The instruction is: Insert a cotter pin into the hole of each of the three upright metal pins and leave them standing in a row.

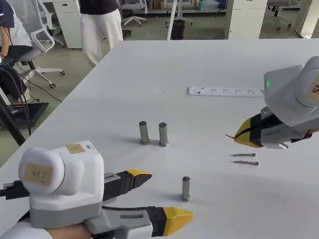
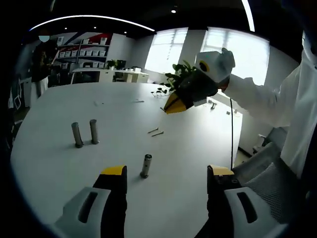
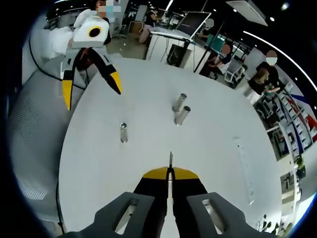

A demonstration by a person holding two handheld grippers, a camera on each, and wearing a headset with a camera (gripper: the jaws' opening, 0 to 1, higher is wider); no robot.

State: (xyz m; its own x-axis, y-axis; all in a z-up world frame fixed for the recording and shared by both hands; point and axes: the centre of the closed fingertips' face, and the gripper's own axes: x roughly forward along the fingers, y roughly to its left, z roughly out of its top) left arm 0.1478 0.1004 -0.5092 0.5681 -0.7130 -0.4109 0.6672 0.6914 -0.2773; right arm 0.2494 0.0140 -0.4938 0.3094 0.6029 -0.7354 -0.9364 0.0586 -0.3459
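Cotter pin (image 3: 170,162), one of three, clamped between the closed jaws of the right gripper (image 1: 238,136). Its free end juts past the jaw tips. Its long axis runs in line with the jaws, roughly level, pointing to 9 o'clock in the head view. The two loose cotter pins (image 1: 243,155) lie side by side on the table (image 1: 209,59), at 6 o'clock from that gripper.

Metal pins: three, all upright, none seen to carry a cotter pin. The pair of metal pins (image 1: 144,133) stands close together at 9 o'clock from the held pin's tip. The lone metal pin (image 1: 185,188) stands well apart from them, between 7 and 8 o'clock. In the right gripper view the lone one lies at 10 o'clock from the tip and the pair between 12 and 1.

Left gripper (image 1: 162,196): jaws spread, grasping nothing. It is the nearer tool to the lone metal pin, which stands at 12 o'clock ahead of its jaws in the left gripper view.

The level cotter pin must probably meet an upright pin crosswise. The holes are too small to make out, so their facing cannot be told.
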